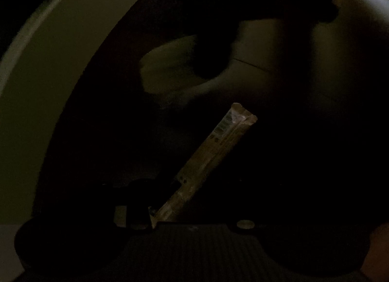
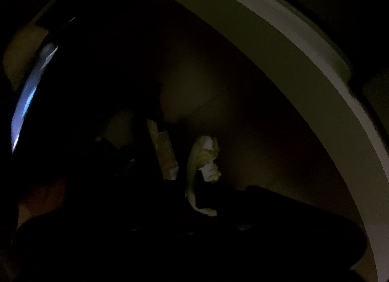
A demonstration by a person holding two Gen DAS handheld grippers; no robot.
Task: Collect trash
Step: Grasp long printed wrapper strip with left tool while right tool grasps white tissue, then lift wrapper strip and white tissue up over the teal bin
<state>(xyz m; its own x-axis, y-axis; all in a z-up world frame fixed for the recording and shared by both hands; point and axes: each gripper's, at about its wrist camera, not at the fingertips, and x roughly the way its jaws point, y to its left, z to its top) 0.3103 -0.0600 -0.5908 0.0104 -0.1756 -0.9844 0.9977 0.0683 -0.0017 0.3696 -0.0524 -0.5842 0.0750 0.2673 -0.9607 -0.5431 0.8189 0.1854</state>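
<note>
Both views are very dark and look down into a round bin with a pale rim point(image 1: 36, 46) point(image 2: 279, 31). In the left wrist view a long gold stick wrapper point(image 1: 206, 158) slants up from the bottom centre, its lower end at my left gripper point(image 1: 170, 211); the fingers are black shapes and their gap is lost in the dark. In the right wrist view a white crumpled tissue point(image 2: 204, 160) hangs at my right gripper point(image 2: 194, 184), whose fingers are also too dark to read. The gold wrapper also shows in the right wrist view point(image 2: 165, 153), left of the tissue.
The bin's dark inside fills the middle of both views. A dark rounded shape point(image 1: 211, 46), perhaps the other gripper, hangs over the bin in the left wrist view. A bluish lit strip point(image 2: 29, 102) shows at the far left of the right wrist view.
</note>
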